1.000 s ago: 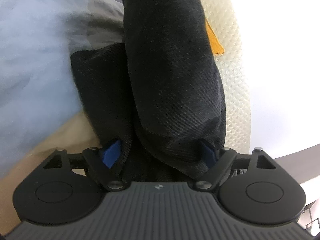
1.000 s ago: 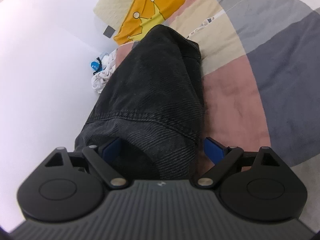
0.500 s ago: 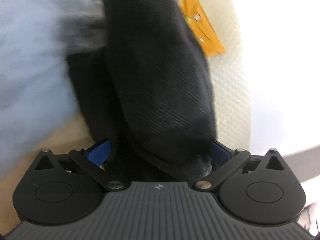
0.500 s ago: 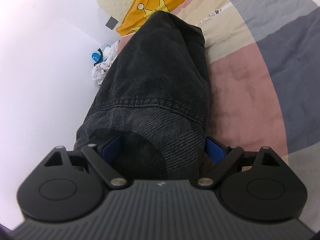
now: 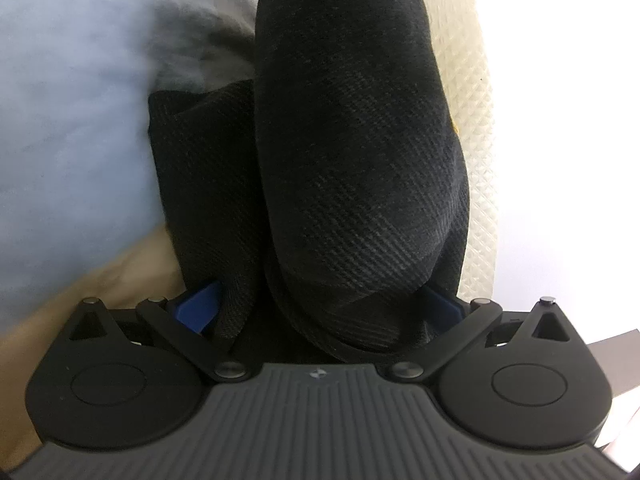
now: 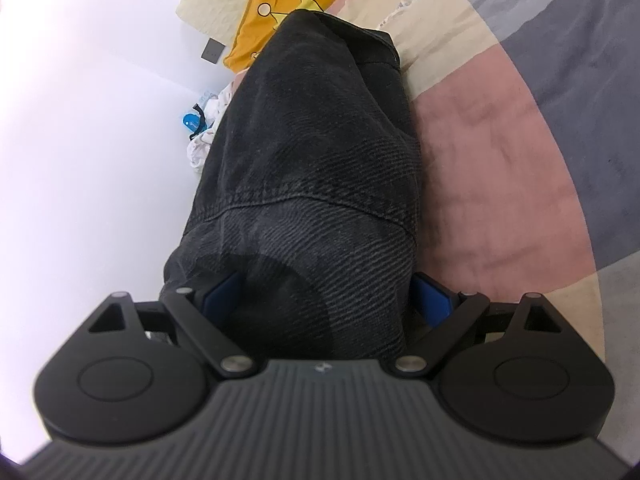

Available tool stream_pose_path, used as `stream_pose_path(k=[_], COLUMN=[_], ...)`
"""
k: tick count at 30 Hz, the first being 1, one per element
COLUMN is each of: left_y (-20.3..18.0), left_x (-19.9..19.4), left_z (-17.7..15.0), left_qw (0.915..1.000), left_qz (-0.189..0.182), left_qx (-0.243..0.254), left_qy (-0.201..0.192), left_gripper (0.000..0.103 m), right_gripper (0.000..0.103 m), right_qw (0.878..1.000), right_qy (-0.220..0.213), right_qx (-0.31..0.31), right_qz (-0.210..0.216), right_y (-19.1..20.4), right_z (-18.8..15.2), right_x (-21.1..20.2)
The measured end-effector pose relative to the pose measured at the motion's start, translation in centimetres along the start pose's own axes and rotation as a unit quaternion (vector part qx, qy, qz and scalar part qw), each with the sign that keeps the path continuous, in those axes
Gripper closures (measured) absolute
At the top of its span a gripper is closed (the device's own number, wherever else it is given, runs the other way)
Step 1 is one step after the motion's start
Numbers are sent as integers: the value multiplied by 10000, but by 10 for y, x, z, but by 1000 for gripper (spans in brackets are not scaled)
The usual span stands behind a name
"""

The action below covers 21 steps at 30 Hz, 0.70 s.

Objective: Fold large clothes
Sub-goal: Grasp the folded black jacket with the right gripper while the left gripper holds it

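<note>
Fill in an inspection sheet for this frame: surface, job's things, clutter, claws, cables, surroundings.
Surface: bed cover in broad pink, beige and grey colour blocks; it looks pale blue and tan in the left wrist view.
Job's things: black denim garment, bunched and held at two spots; a stitched seam crosses it.
Clutter: orange pillow with yellow crown print; cream quilted pad; white crumpled cloth with a small blue object.
Claws: left claw shut on the garment; right claw shut on the garment.
Cables: nothing seen.
Surroundings: white wall with a grey wall plate.
</note>
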<state>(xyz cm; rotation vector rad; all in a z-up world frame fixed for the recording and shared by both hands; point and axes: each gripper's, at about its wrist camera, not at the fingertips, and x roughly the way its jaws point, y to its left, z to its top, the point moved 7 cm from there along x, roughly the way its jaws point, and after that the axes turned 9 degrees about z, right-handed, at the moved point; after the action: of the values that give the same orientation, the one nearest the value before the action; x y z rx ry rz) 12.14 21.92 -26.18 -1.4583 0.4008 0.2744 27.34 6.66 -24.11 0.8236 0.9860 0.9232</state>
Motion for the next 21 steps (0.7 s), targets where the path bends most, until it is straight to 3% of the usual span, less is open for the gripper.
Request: stream_pose_path(k=[6,8,15,21], left_y=[-6,-6,-4,-4], left_x=[7,5,-6,-9], left_z=[3,3,5,13], left_qw=[10000,10000,9999,9999], left_qz=[86,86,88,97], left_qx=[11,-18,48,57], left_qy=[-6,-3,49,103], left_gripper=[11,14,16,16], right_gripper=[8,3,0,0], right_qw=[9995,9993,9993,9980], right_qy=[71,122,-227,308], right_qx=[284,323,196,474], right_qz=[134,176,-222,280], right_y=[-6,-5,-17,-29], right_z=[17,28,76,99], right_x=[2,9,8,46])
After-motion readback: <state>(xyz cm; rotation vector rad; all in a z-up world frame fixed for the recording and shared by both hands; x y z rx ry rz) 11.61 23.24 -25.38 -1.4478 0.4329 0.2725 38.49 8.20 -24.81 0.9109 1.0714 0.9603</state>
